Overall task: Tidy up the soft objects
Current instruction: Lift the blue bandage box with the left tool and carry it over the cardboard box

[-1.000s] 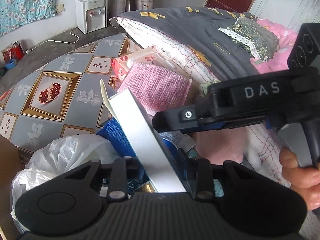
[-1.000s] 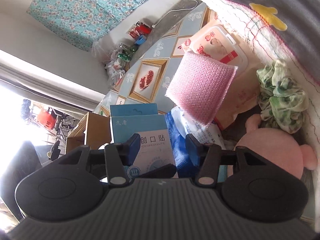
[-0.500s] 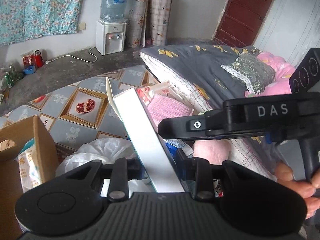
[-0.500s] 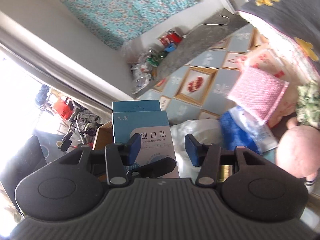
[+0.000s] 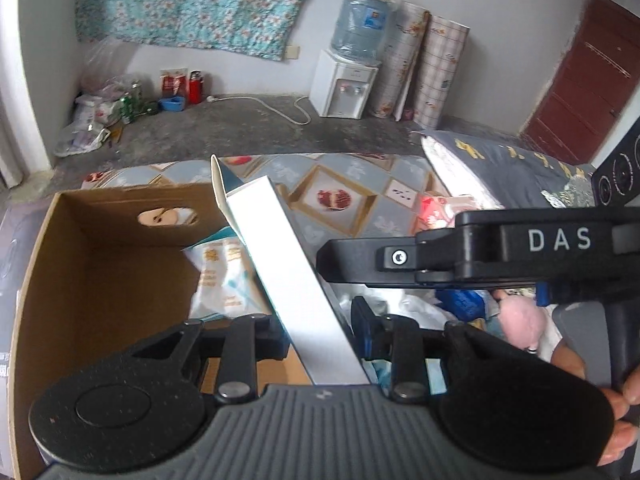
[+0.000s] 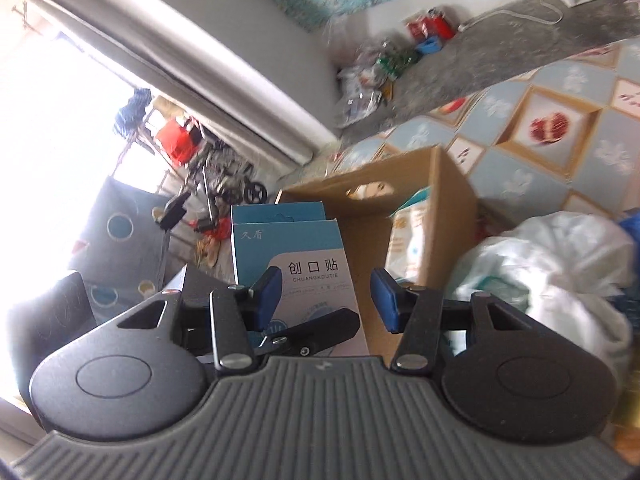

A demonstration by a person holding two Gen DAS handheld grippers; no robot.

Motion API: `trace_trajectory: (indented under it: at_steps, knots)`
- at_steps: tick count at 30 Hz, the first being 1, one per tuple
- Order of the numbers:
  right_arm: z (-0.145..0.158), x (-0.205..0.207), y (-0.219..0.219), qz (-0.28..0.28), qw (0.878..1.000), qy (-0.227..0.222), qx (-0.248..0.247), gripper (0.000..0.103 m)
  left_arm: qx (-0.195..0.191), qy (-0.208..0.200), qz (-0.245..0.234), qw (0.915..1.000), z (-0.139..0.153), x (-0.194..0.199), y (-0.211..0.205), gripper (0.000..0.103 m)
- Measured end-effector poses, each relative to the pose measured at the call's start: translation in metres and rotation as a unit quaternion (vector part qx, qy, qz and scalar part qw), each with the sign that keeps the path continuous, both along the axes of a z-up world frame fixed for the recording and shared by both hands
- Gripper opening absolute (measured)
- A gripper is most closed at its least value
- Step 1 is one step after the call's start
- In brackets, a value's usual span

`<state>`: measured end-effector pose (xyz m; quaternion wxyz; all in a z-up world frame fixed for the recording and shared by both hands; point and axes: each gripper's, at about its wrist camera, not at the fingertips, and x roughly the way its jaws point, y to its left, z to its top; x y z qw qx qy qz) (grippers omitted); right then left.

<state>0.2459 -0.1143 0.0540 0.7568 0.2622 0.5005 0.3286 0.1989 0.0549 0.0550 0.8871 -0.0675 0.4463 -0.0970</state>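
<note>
We saw an open cardboard box (image 5: 100, 280) at the left, with a pale packet (image 5: 224, 276) leaning inside against its far corner. Beside it on the patterned bed cover (image 5: 360, 184) lay a white plastic bag (image 6: 552, 272), blue packs and a pink plush toy (image 5: 520, 316), with a grey pillow (image 5: 500, 172) behind them. The right gripper (image 6: 326, 298), held in a hand (image 5: 616, 400), crossed the left camera's view and hid part of that pile.

A second ago the left camera looked at the pile, the pillow and a pink cloth; half a second ago only a corner of the cardboard box showed. At this moment the box filled the left side of the view, and the held carton stood over its near right part.

The left gripper (image 5: 320, 332) had its jaws clenched on a slim carton (image 5: 288, 280), white along the edge and blue on its face (image 6: 296, 264), with printed characters and its top flap open. It tilted up and to the left. The right gripper's jaws stood apart, gripping nothing.
</note>
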Motion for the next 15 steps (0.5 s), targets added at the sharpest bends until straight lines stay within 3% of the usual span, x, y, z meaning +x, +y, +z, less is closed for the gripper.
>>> trace_trajectory:
  at_steps: [7, 15]
  knots:
    - [-0.024, 0.024, 0.056, 0.027, 0.999, 0.016, -0.023, 0.049, -0.002, 0.039, 0.066, 0.997, -0.042, 0.031, 0.06, 0.022]
    - [-0.032, 0.04, 0.029, 0.005, 0.999, 0.0, -0.043, 0.049, 0.015, 0.069, 0.105, 0.992, -0.084, 0.085, 0.094, 0.022]
